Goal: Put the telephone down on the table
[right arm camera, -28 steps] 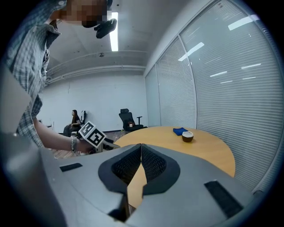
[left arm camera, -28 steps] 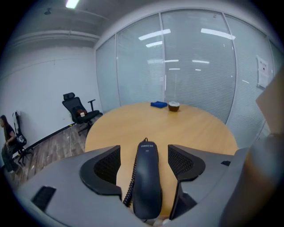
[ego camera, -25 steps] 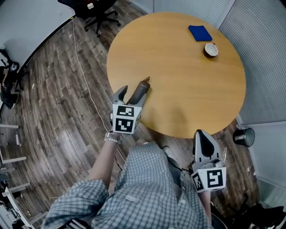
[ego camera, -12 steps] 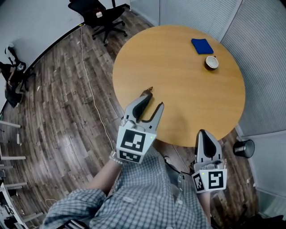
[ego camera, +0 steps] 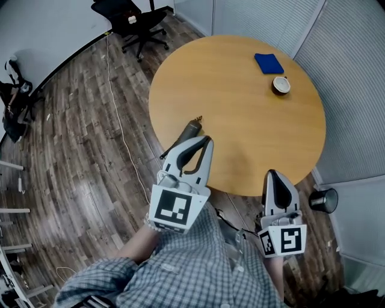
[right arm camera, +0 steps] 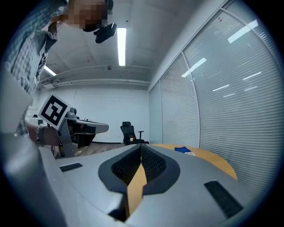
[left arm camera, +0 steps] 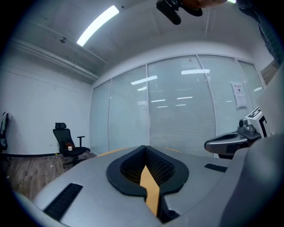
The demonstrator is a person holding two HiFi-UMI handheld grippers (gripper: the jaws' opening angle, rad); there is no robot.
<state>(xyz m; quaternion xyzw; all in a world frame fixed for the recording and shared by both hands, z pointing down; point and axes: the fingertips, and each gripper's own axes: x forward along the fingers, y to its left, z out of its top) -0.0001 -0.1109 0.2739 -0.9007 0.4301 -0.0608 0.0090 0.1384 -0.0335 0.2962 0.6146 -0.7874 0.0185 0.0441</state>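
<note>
Your left gripper has its jaws closing right down, pad meeting pad. In the left gripper view only a thin sliver of orange worktop shows through the seam, so there is nothing in those jaws. The telephone lies flat on the round worktop, free of your grip. It sits just off the left side of your left jaws, its thin tip pointing away beyond them and its body close to the worktop's rim. From the head view it's hard to say whether the jaw tips brush it or hang just above it. In the left gripper view the jaws aim level across the room, and the telephone doesn't show there.

Your right gripper is shut too. In the right gripper view the pads are pressed together with nothing held. Its jaws sit at the near rim of the worktop, well to the right of your left jaws and well apart from the telephone.

Far ahead of both jaws, across the worktop, a blue pad and a small round cup lie near each other. Beyond your left jaws and off to the left, a black office chair stands on the wooden floor.
</note>
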